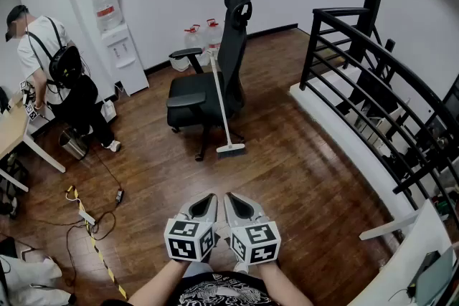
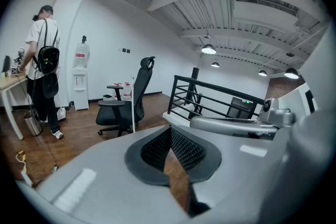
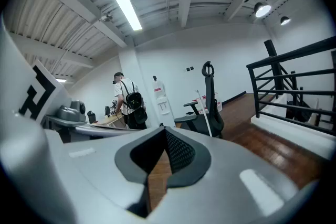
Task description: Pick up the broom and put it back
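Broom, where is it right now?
Head view, centre: the broom leans against the picture-right side of the black office chair, its head resting on the wood floor.

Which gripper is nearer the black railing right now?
Right. The right gripper is on the side of the railing; the left gripper sits just beside it, farther away. Neither is close to it.

We wear a black shirt [image 1: 215, 292] with a white print, and our left gripper [image 1: 206, 201] and right gripper [image 1: 235, 201] are grey shells bearing black-and-white marker cubes [image 1: 188, 238].

glossy dark wood floor [image 1: 301, 186]
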Motion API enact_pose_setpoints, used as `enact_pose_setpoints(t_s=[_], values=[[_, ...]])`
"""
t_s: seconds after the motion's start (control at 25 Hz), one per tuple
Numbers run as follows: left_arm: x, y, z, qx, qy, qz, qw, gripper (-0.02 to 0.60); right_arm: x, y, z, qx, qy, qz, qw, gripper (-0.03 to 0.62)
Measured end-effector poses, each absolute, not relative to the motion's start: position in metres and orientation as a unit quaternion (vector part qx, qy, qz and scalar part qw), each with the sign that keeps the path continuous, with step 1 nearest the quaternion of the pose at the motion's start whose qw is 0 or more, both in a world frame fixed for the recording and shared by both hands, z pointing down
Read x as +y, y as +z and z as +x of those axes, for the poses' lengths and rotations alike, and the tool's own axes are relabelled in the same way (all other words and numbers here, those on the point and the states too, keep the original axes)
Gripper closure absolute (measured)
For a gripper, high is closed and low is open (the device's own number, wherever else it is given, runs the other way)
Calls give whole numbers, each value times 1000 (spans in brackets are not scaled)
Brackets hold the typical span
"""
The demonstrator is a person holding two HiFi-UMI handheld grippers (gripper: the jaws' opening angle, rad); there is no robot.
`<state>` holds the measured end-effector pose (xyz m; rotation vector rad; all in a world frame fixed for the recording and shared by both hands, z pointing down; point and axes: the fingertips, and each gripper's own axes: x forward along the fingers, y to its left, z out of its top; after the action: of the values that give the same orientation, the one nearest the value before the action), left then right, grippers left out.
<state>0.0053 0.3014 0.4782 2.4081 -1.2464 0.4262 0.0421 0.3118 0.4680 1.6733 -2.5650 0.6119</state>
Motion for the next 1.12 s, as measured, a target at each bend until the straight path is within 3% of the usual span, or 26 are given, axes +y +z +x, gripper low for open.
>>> enact_pose_setpoints(t_s=[1.12], values=[[83,478,-25,-424,102,871,226,577,100,462,6,-816,166,552,51,562]])
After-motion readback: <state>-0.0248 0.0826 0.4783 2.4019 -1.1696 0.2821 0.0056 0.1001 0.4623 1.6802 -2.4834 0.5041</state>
